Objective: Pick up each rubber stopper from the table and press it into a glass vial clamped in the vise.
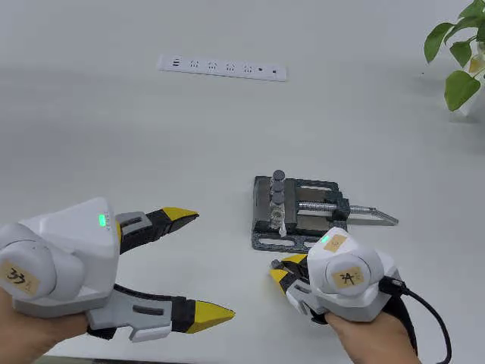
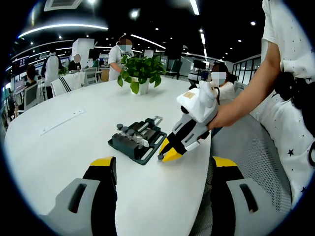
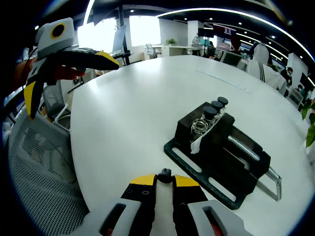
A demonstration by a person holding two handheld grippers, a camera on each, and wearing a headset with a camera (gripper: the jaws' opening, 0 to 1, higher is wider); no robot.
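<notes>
Left tongs [image 1: 211, 264], nearest the viewer, gape wide open above the white worktop [image 1: 151, 136]. Right tongs [image 3: 163, 182], jaws closed, pinch a dark rubber stopper [image 3: 164, 173] near the black vise [image 1: 333, 206], where a row of glass vials [image 1: 278, 199] stands clamped, three already capped.

white table [image 1: 114, 136] | vise [image 1: 311, 220] centre | power strip [image 1: 222, 67] far side | potted plant [image 1: 460, 89] corner

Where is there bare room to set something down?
Widest bare patch: between the power strip and the vise. Also bare: the tabletop left of the vise, beyond the open left claw, and right of the vise below the plant. Crowded: the vise's near edge, where the right claw holds a stopper.
</notes>
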